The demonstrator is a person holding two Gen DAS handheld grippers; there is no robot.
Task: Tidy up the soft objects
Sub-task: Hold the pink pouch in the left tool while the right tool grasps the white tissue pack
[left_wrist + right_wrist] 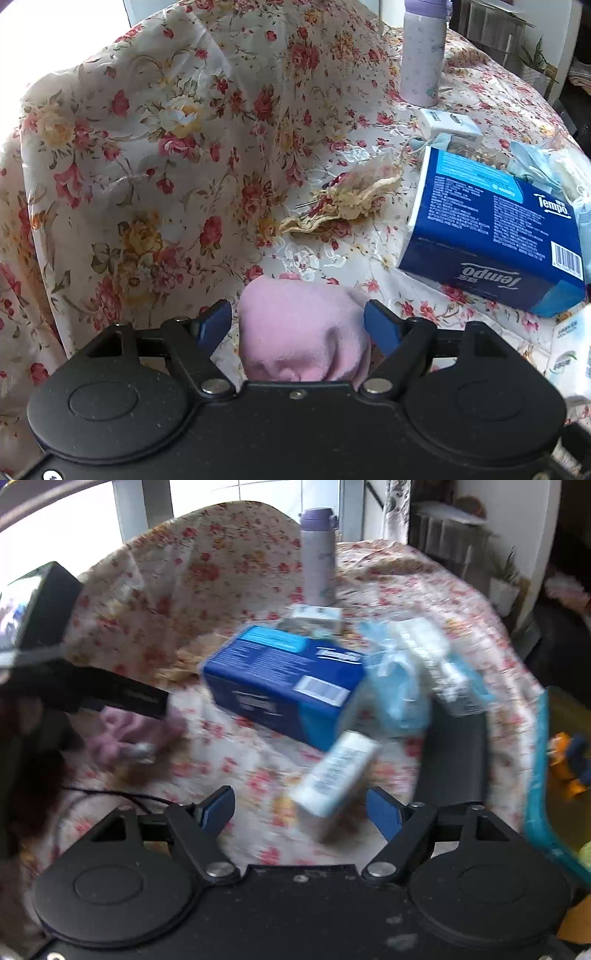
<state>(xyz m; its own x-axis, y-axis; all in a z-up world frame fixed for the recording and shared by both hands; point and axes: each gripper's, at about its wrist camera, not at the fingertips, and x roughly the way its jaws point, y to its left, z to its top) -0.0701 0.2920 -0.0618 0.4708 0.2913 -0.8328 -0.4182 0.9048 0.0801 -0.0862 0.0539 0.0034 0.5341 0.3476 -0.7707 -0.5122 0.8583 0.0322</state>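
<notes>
While my left gripper (297, 318) stands open around the pink cloth (303, 332), pads clear of it, my right gripper (301, 806) gapes empty over the table (240, 775).

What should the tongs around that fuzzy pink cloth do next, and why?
Probably lift the left tongs straight up and away. Their blue pads stand apart from the soft pink fleece cloth, which rests on the flowered tablecloth, so it looks let go; pulling sideways could drag it.

1 pink cloth (303, 332) — 1 blue tissue box (491, 236) — 1 bottle (423, 55)
</notes>
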